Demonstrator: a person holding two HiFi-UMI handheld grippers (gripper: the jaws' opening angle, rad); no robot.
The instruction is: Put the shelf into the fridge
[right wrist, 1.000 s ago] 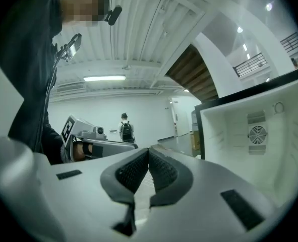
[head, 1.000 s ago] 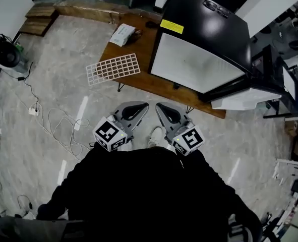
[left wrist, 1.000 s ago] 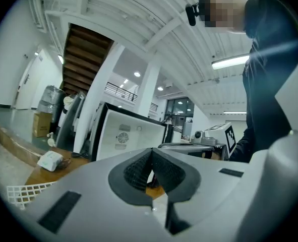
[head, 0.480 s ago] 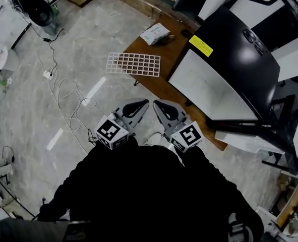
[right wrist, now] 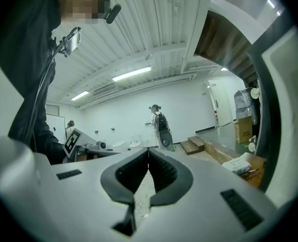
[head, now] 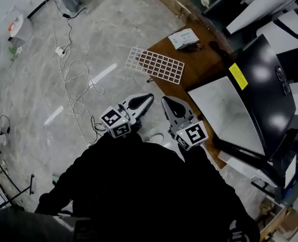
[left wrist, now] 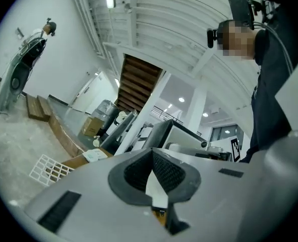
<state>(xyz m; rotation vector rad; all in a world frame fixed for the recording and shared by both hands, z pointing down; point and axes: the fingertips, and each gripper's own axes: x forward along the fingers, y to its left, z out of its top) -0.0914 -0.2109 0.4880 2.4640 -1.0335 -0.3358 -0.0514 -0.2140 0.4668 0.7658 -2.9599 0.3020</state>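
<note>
Both pairs of tongs are pressed together with nothing in them. The left tongs [head: 146, 98] and right tongs [head: 165, 101] are held side by side close to the person's chest, tips toward the bench [head: 199, 54]. The shelf [head: 156, 64], a white wire grid, lies flat at the bench's near corner. Part of it juts out over the floor, and it is well apart from both tongs. The fridge [head: 259, 84] stands further along the same bench, with a black top and a pale front.

From where I stand, the job looks not yet begun, and the step in hand is reaching for the shelf. I'd spread both tongs before arriving and take the grid by its overhanging edge, one pair toward each end. Pinching the outer frame wire rather than a thin inner bar should stop it swinging or twisting. I'd keep it level on the lift, because the packet [head: 184, 38] sits near it on the bench and could be swept off. The cable [head: 78, 92] loops across the floor to the left, so watch it when stepping in.

I can't tell whether the fridge door is open or shut, since the pale face could be door or interior. The fridge's far side runs off the head view, and no rails for the shelf show anywhere. The left gripper view catches only a corner of the shelf, and the right gripper view doesn't show it at all.
</note>
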